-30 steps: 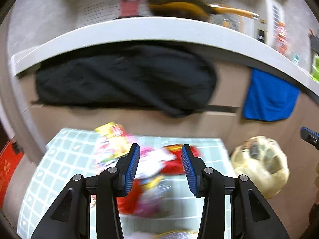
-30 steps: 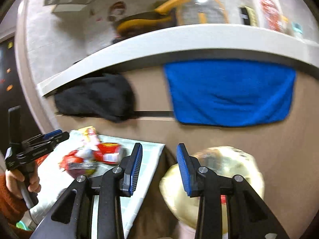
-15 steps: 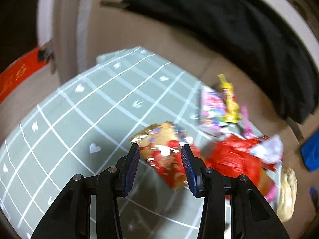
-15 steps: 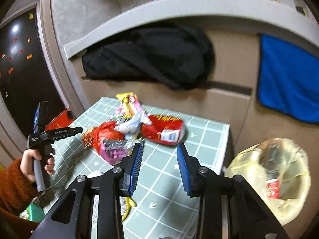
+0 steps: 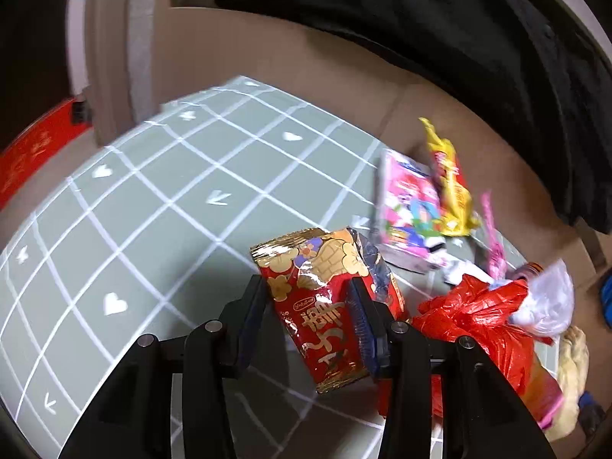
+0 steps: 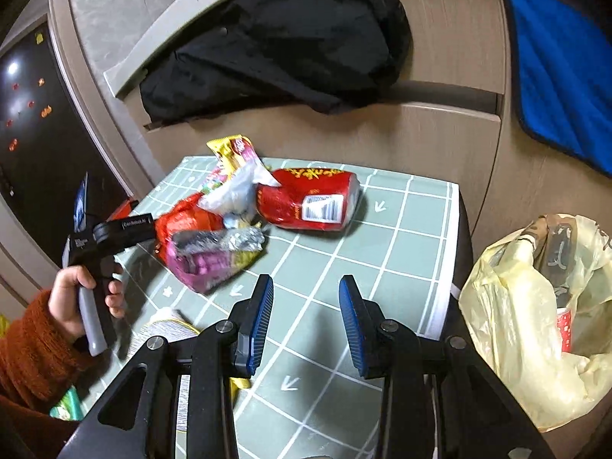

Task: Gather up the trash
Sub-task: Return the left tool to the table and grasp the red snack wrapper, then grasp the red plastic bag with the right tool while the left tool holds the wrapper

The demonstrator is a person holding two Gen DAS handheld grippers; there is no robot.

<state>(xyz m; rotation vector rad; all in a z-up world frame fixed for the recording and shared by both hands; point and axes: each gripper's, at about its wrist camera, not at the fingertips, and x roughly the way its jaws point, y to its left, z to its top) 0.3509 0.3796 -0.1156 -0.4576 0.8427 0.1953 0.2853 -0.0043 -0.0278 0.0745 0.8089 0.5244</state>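
Where the left gripper points down at the checked mat, a red and gold snack wrapper lies directly between its fingers, its long axis running along the line of the fingers and tipped slightly toward the right finger. Fingers: parted, one on each side of the wrapper; whether the pads already press on it cannot be told. Remaining litter, a crumpled red bag and a pink packet, lies beyond and to the right of the right finger. Right gripper: fingers apart, nothing between them, bare mat ahead; yellow bin bag just beside its right finger. Judgement: left hand is nearer the wrapper; closing there should suffice.
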